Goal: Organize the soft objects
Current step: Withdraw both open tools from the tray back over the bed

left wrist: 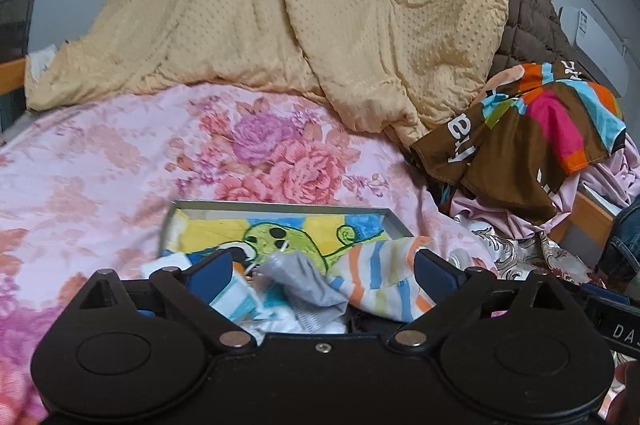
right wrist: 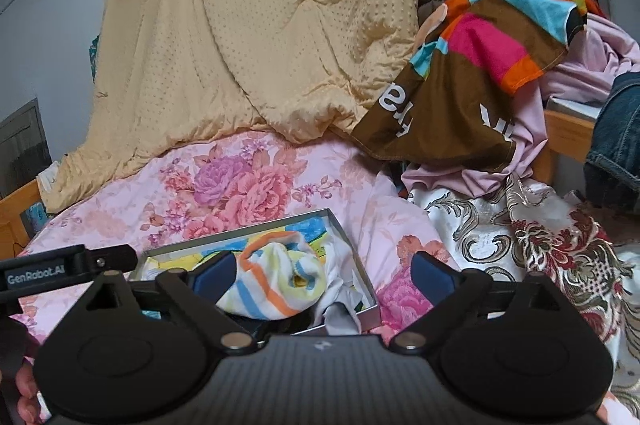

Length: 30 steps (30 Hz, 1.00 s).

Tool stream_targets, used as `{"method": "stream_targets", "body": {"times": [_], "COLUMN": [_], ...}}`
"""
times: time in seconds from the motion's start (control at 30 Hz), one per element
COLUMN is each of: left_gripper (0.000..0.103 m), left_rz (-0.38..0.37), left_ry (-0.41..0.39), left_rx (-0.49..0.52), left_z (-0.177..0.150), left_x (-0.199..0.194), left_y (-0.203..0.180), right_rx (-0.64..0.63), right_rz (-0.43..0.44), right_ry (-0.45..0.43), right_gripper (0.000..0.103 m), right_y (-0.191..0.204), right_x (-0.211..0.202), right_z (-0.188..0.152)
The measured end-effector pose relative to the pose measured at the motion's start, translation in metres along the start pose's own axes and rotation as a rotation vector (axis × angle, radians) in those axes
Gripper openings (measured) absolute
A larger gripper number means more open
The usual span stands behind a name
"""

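Both tongs (left wrist: 322, 271) (right wrist: 324, 275) gape empty; striped cloth (right wrist: 276, 281) hides the box (right wrist: 362, 277) floor

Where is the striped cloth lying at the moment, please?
The striped cloth lies bunched in the shallow box on the flowered bedsheet, low and centre in both wrist views, just ahead of the open grippers.

striped cloth (right wrist: 272, 281) (white with orange, blue, yellow bands) is lying crumpled in the grey box (right wrist: 362, 277) on the floral bedsheet; grey cloth (left wrist: 308, 289) is sitting bunched just beside it, touching; both are spilling toward the box's near edge
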<state>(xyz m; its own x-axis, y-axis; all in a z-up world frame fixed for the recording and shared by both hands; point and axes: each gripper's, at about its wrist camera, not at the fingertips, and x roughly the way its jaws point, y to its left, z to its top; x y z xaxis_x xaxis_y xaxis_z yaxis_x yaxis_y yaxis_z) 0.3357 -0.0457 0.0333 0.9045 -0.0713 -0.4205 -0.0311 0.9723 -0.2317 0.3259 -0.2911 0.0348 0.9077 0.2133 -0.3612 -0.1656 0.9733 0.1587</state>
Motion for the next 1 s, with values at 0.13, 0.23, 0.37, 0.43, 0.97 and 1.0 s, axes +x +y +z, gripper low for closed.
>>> {"method": "stream_targets", "body": {"times": [0.13, 0.23, 0.37, 0.43, 0.97, 1.0], "left_gripper": [0.101, 0.102, 0.102, 0.102, 0.102, 0.102], "left_rz": [0.015, 0.024, 0.025, 0.03, 0.053, 0.056], "left_ry": [-0.029, -0.035, -0.04, -0.043, -0.042, -0.035], "left_rx": [0.031, 0.053, 0.046, 0.046, 0.043, 0.039], "left_z": [-0.004, -0.008, -0.017, -0.024, -0.067, -0.07], "left_x": [-0.028, -0.046, -0.068, -0.08, -0.15, -0.155], "left_y": [0.005, 0.008, 0.012, 0.015, 0.03, 0.032], "right_rx": [-0.023, -0.008, 0.003, -0.001, -0.009, -0.011], "right_rz": [-0.011, -0.005, 0.004, 0.012, 0.041, 0.046], "right_ry": [-0.008, 0.001, 0.015, 0.025, 0.049, 0.052], "right_gripper": [0.102, 0.102, 0.102, 0.102, 0.103, 0.103], "right_y": [0.009, 0.013, 0.021, 0.026, 0.049, 0.05], "right_x": [-0.018, -0.029, -0.046, -0.055, -0.116, -0.119], "right_z": [-0.005, -0.01, -0.018, -0.024, -0.058, -0.06]}}
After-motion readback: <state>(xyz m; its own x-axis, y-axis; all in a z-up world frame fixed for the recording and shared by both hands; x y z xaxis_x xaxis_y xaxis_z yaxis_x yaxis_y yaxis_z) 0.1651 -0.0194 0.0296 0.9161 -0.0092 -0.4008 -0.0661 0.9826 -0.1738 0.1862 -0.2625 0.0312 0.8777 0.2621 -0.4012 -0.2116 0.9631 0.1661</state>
